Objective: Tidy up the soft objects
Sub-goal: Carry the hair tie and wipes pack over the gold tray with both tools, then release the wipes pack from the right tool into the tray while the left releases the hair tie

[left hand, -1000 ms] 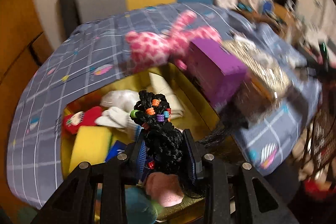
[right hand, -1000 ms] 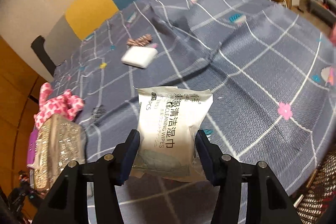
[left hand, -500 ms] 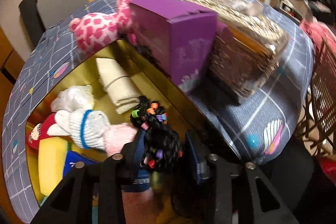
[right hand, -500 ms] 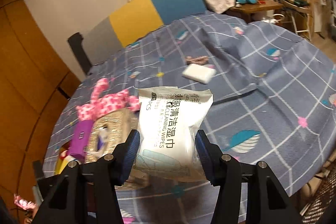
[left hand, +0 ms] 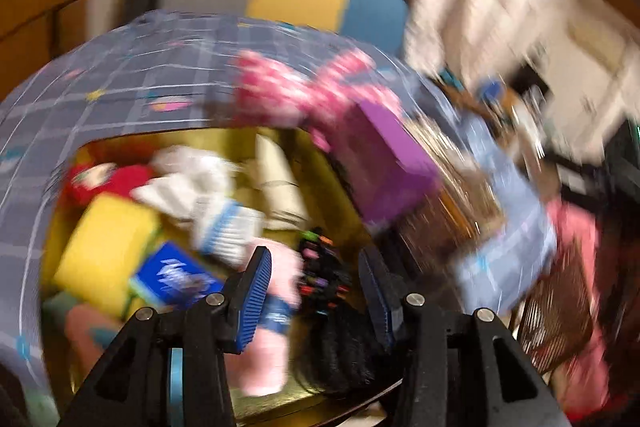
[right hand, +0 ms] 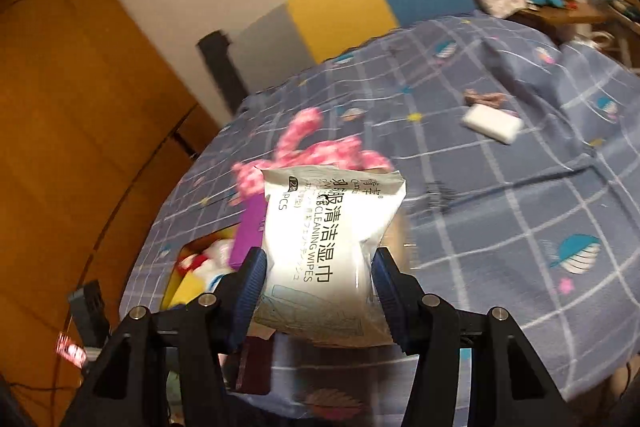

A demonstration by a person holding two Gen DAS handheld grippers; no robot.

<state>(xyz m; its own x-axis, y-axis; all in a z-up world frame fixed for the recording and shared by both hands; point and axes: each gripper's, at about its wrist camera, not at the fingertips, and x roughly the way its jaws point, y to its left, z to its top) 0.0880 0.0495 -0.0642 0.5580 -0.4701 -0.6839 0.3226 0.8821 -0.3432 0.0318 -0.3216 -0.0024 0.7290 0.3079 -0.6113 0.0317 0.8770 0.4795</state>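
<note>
- Right now your right gripper [right hand: 318, 279] is clamped on the wipes pack [right hand: 328, 239], squeezing it across its width near the lower end, so the soft packet stands upright between the pads and its printed face stays readable instead of folding over.
- Your left gripper [left hand: 316, 287] has its jaws apart and holds nothing; the black beaded braid [left hand: 332, 311] lies between and below them inside the yellow bin [left hand: 320, 167], apparently already dropped there.
- That bin is the collecting spot: a yellow sponge [left hand: 104, 247], a white glove with a blue cuff [left hand: 216, 215], a rolled cream cloth [left hand: 280, 187] and a blue packet [left hand: 172, 275] lie heaped in it, though blur hides the finer contacts.
- The purple box [left hand: 384, 163] stands right at the bin's far edge, with the pink spotted plush [right hand: 312, 151] on the bedspread [right hand: 500, 227] just behind it.
- A white sponge block [right hand: 493, 123] rests well apart on the bedspread, likely awaiting collection.
- Judging by the pack's height, you will need to lower it past the purple box into the bin's open side.
</note>
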